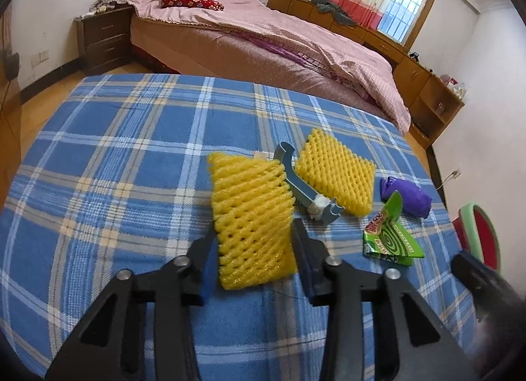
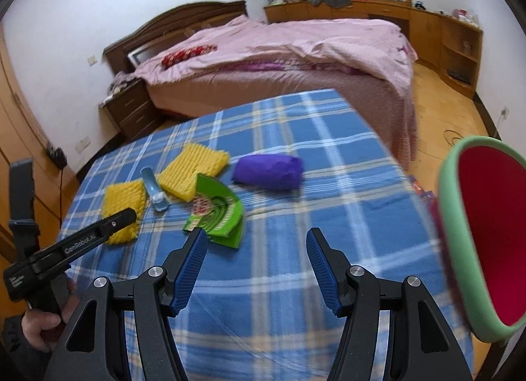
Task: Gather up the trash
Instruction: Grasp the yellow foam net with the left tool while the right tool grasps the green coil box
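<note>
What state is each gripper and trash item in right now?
left gripper: open, straddling near foam net
near foam net: flat on cloth
far foam net: flat
blue plastic piece: between nets
green wrapper: crumpled
purple bag: bunched
right gripper: open, empty

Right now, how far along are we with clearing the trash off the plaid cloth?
Nothing looks binned yet. In hand: the left gripper has its jaws around the near yellow foam net, not visibly clamped. The right gripper is open and empty. Left: far foam net, blue plastic piece, green wrapper, purple bag. The bin waits right.
</note>
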